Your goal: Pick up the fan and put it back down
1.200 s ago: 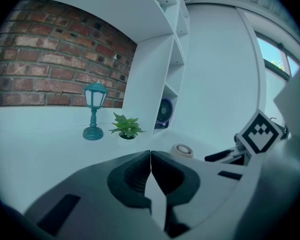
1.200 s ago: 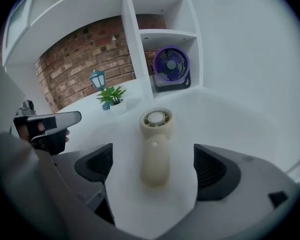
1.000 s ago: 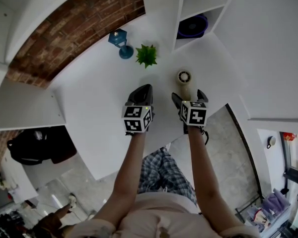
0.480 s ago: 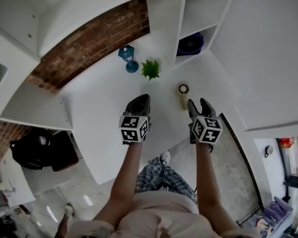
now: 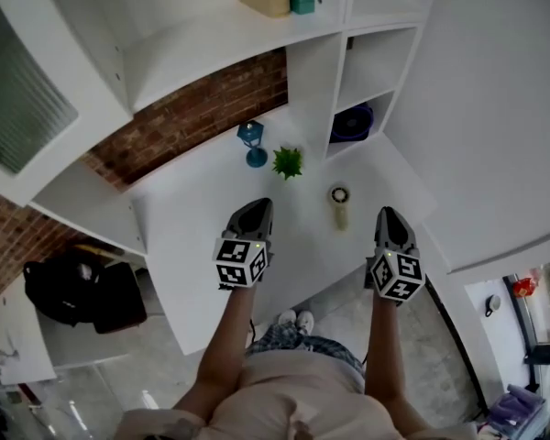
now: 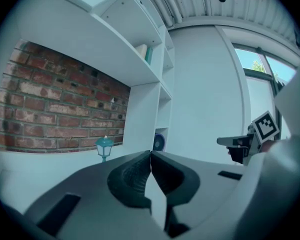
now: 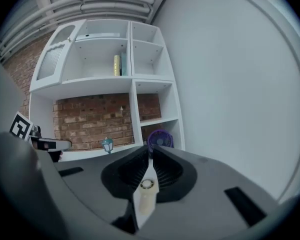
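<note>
A small cream hand-held fan (image 5: 339, 203) lies flat on the white table (image 5: 192, 209), round head toward the shelves. It also shows low in the right gripper view as a cream fan (image 7: 145, 194), seen past the jaws. My right gripper (image 5: 390, 214) hovers to the right of it and apart from it. Its jaws have just been closing with nothing between them, and in its own view the right gripper (image 7: 150, 153) is shut and empty. My left gripper (image 5: 254, 208) hangs to the fan's left. The left gripper (image 6: 150, 155) is also shut and holds nothing.
A purple fan (image 5: 353, 122) stands in the low shelf compartment at the back right. A blue lantern (image 5: 250, 141) and a green plant (image 5: 289, 161) stand by the brick wall (image 5: 192, 113). White shelves (image 5: 211, 35) overhang the table's back.
Both grippers have risen and drawn back from the table. The right one has moved right, away from the fan, and its jaws went from wide open to shut. The fan stays on the table.
</note>
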Tool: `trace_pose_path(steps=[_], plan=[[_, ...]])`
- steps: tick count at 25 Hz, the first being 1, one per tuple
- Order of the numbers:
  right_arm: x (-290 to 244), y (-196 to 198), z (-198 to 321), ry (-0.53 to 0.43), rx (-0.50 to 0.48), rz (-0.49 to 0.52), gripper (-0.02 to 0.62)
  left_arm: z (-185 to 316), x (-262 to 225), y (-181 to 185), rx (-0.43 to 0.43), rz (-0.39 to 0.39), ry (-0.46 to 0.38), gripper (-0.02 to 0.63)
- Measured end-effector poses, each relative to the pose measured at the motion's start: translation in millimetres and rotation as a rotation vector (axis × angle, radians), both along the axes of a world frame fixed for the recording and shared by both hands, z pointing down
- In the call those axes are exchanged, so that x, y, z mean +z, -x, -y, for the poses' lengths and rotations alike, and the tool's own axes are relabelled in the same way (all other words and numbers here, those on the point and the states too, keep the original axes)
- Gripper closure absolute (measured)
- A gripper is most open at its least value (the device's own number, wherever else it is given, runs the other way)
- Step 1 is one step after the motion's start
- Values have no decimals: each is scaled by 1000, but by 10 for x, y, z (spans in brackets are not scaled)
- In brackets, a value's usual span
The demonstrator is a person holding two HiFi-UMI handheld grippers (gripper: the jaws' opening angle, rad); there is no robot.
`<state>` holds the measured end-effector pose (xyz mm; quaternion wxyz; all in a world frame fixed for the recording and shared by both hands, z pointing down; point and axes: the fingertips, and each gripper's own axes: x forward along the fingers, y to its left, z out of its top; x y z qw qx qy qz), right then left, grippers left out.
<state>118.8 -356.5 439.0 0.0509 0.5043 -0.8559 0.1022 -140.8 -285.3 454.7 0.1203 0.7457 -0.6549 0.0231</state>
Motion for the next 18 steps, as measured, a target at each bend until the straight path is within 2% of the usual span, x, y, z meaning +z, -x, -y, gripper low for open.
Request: trace_pose_path(steps=[6, 12, 18], plan=[[-263, -127, -203, -74, 33, 13, 577, -191, -211, 42, -5, -4, -63, 578], [-333, -193, -348, -124, 30, -6, 580, -311, -255, 43, -14, -15, -88, 578], [-321, -263, -408, -123, 55, -32, 581, -381, -259, 27, -19, -20, -90, 578]])
